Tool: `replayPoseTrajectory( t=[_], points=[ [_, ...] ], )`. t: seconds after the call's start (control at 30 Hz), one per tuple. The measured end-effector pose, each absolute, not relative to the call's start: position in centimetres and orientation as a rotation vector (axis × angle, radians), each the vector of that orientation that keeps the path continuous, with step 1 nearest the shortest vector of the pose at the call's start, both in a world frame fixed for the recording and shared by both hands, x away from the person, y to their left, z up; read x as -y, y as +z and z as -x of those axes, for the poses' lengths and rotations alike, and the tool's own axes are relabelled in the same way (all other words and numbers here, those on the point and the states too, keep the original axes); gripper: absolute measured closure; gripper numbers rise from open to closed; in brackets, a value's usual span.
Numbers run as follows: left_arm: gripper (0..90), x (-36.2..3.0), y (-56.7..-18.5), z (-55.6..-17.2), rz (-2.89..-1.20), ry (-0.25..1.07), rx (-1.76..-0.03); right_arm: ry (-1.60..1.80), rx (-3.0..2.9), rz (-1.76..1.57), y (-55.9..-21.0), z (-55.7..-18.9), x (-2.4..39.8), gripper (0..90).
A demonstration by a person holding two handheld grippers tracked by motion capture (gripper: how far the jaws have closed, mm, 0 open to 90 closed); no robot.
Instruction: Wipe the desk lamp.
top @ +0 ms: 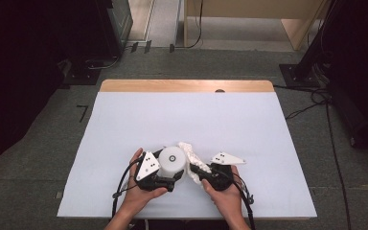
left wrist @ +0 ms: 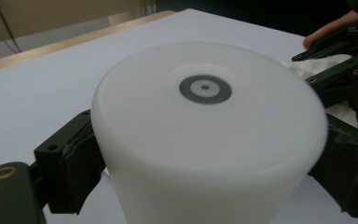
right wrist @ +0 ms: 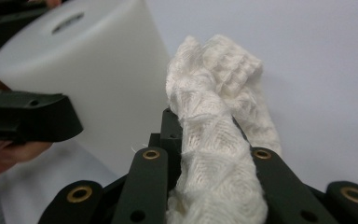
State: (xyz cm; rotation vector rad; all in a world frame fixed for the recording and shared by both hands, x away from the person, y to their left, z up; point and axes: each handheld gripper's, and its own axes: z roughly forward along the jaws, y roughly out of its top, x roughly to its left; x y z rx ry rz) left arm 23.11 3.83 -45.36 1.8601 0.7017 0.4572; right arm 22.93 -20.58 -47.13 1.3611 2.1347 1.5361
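While high view blurs it | right tongs (right wrist: pixel 205 154) pinch woven cloth (right wrist: pixel 214 116)

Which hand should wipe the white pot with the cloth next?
Probably the right. The right hand-held gripper is shut on the white cloth, right beside the white cylinder's side. The left hand-held gripper is busy clamping the cylinder steady.

White cylinder (left wrist: pixel 205 135) – between black fingers (left wrist: pixel 70 170)

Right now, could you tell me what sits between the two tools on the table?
The white cylinder, gripped by the left tool, and the white cloth clamped in the right tool, seen in the high view.
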Motion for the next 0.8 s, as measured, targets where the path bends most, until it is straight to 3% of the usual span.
replayPoseTrajectory(
  t=[0.2,0.27,0.3,0.53,0.67,0.73,0.8],
  points=[
    [0.3,-1.1,-45.5,-21.3,-1.841,0.671,-0.867,1.537,-2.023,-1.387,-46.4,-22.8,21.9,76.0],
    [3.4,-0.7,-45.6,-21.3,-1.830,0.710,-0.919,1.535,-2.025,-1.390,-46.5,-22.9,21.9,75.8],
    [7.0,-0.8,-45.6,-21.4,-1.827,0.702,-0.923,1.537,-2.033,-1.388,-46.5,-23.0,21.9,75.7],
    [8.8,-3.2,-45.3,-23.3,-1.874,0.546,-0.744,1.590,-2.038,-1.362,-46.2,-23.1,22.0,75.9],
    [8.9,-6.0,-44.8,-24.8,-1.854,0.487,-0.549,1.665,-2.010,-1.306,-44.6,-22.7,22.0,76.0],
    [8.8,-7.0,-44.6,-25.5,-1.867,0.398,-0.521,1.710,-1.993,-1.266,-43.7,-22.3,21.8,76.0],
    [8.9,-6.8,-44.8,-25.4,-1.883,0.396,-0.510,1.741,-1.986,-1.227,-43.0,-21.9,21.5,76.0]
  ],
)
